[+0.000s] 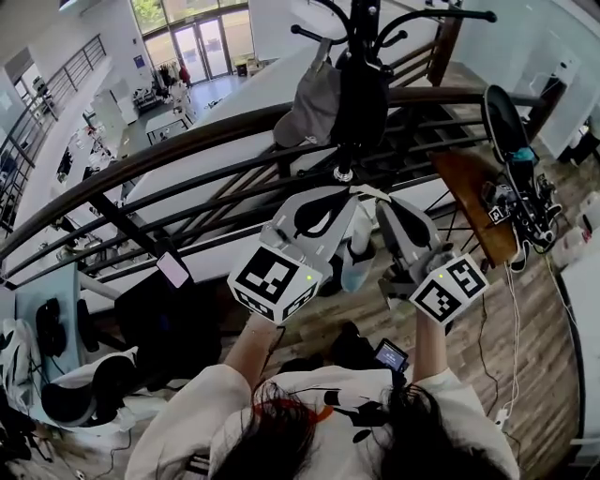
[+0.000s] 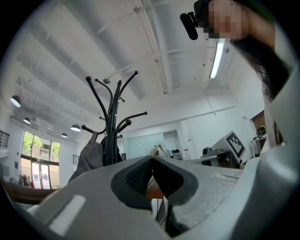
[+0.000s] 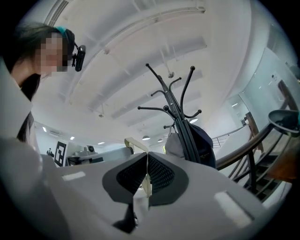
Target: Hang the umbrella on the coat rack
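The black coat rack (image 1: 364, 19) stands just past the railing; its hooks show in the left gripper view (image 2: 111, 112) and the right gripper view (image 3: 176, 112). Both grippers point up at it, side by side. A cream strap (image 1: 373, 194) runs taut between their tips. My right gripper (image 3: 146, 159) is shut on that strap (image 3: 146, 185). My left gripper (image 2: 151, 161) is shut too, the strap (image 2: 157, 150) showing at its tip. Between the left gripper (image 1: 352, 192) and the right gripper (image 1: 384, 208), a pale folded thing (image 1: 356, 261) hangs below; it looks like the umbrella, mostly hidden.
A grey bag (image 1: 314, 103) and a dark item (image 1: 361, 94) hang on the rack. A curved dark railing (image 1: 187, 150) runs in front of me. A wooden table (image 1: 473, 202) and a stand with a black dish (image 1: 506, 122) are at the right.
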